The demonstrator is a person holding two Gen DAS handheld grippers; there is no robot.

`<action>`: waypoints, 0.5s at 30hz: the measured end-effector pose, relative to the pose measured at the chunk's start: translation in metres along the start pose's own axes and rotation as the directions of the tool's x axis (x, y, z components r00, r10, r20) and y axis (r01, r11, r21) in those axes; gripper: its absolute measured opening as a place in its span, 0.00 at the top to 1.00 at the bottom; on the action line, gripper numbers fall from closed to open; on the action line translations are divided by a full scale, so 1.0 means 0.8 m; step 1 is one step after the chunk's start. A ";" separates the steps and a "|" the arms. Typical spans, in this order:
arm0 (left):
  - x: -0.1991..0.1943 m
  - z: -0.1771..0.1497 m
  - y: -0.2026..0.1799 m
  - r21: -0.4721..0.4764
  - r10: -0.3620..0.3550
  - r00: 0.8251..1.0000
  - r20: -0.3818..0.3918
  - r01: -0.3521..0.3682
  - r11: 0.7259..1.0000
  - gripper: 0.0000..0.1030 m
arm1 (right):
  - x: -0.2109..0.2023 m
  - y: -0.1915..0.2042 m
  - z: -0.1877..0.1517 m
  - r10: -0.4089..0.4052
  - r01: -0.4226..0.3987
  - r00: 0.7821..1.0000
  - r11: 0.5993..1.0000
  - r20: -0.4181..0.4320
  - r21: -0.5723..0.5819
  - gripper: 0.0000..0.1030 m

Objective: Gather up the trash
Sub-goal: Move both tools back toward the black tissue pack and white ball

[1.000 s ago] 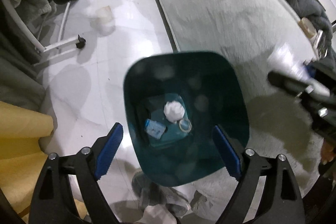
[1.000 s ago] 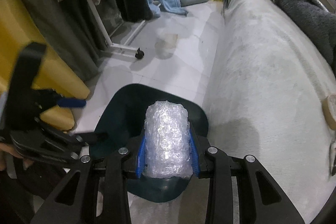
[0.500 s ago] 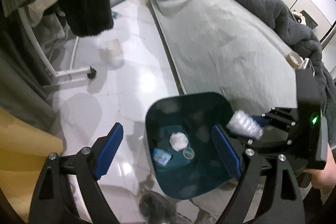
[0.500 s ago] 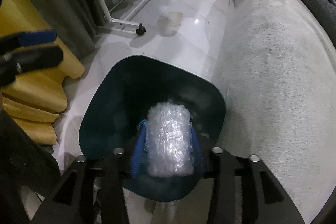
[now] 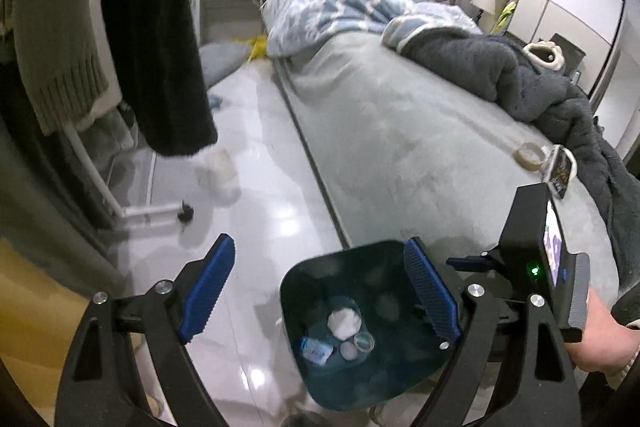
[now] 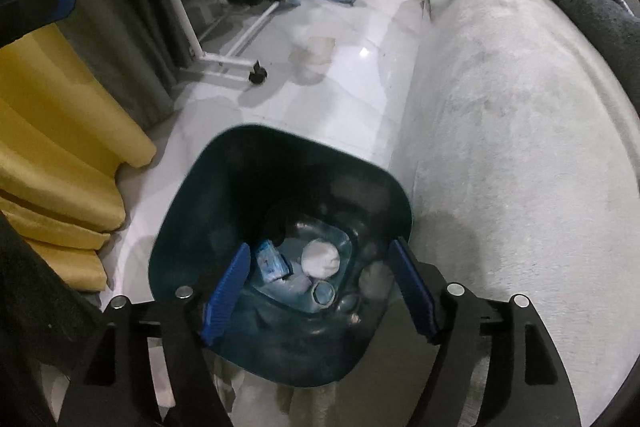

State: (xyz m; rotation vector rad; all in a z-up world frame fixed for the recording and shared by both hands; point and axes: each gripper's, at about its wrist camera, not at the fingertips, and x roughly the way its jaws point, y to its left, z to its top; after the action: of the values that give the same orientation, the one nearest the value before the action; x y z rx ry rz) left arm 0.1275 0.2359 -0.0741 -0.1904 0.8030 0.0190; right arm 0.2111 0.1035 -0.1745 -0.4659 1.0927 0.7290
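On the pale bedroom floor beside the bed, the dark bin (image 6: 280, 251) lies at twelve o'clock under the right gripper (image 6: 320, 291), whose jaws have just been opening, now empty.

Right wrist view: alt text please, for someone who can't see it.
The right gripper, jaws just opened with nothing between them, hangs over a dark teal bin on a glossy white floor. Inside lie a white wad, a small blue packet and clear plastic. A grey-covered bed flanks it on the right, yellow fabric on the left.
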 end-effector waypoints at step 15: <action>-0.046 0.037 -0.077 0.106 -0.108 0.979 0.175 0.090 0.990 0.09 | -0.097 -0.049 -0.001 -0.045 0.034 0.976 0.998 0.215 0.055 0.19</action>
State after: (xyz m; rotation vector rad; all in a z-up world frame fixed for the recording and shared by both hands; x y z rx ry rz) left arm 0.1287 0.1825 -0.0173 -0.1339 0.6112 -0.0961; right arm 0.2182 0.0528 -0.1042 -0.3551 0.8935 0.6979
